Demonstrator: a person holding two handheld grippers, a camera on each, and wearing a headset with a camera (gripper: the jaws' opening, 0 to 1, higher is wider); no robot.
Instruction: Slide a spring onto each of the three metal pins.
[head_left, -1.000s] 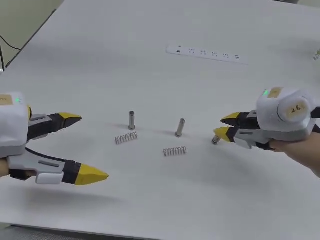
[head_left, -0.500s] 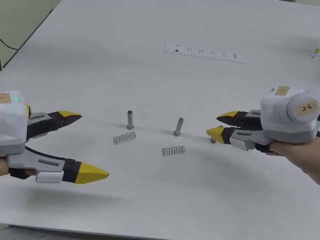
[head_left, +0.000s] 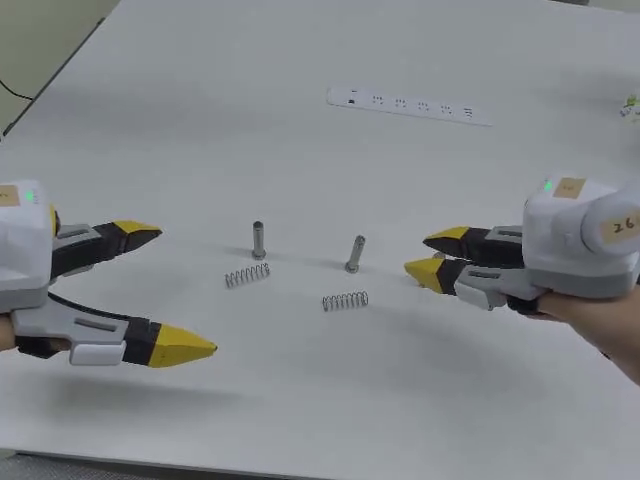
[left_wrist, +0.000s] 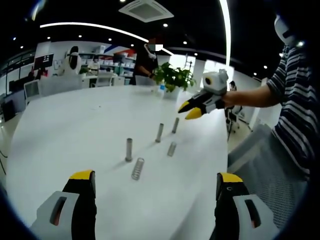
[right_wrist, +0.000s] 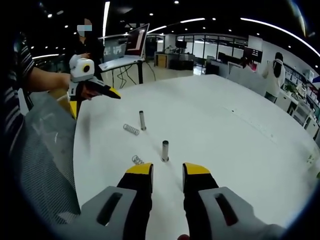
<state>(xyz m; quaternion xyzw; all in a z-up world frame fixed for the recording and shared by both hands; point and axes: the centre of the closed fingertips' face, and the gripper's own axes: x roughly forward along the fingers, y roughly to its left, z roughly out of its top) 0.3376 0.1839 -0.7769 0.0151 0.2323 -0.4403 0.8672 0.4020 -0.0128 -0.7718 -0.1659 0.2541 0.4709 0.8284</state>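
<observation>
Two bare metal pins (head_left: 258, 240) (head_left: 354, 254) stand upright mid-table, each with a loose spring (head_left: 246, 275) (head_left: 345, 300) lying just in front of it. A third pin (left_wrist: 175, 124) stands right by my right gripper (head_left: 430, 255), whose yellow tips cover it in the head view. That gripper's jaws are a narrow gap apart with nothing between them (right_wrist: 167, 169). My left gripper (head_left: 165, 292) hovers at the left, well short of the pins, jaws spread wide and empty (left_wrist: 156, 176). In the left gripper view the right gripper (left_wrist: 188, 111) hangs just past the far pin.
A white power strip (head_left: 410, 105) lies farther back on the white table (head_left: 300, 400). The table's near edge runs just under the left gripper. Office desks and people are in the background beyond the table.
My right gripper has slid left toward the pins, and its tips now cover the third pin in the head view. The left gripper, pins and springs have stayed put.
</observation>
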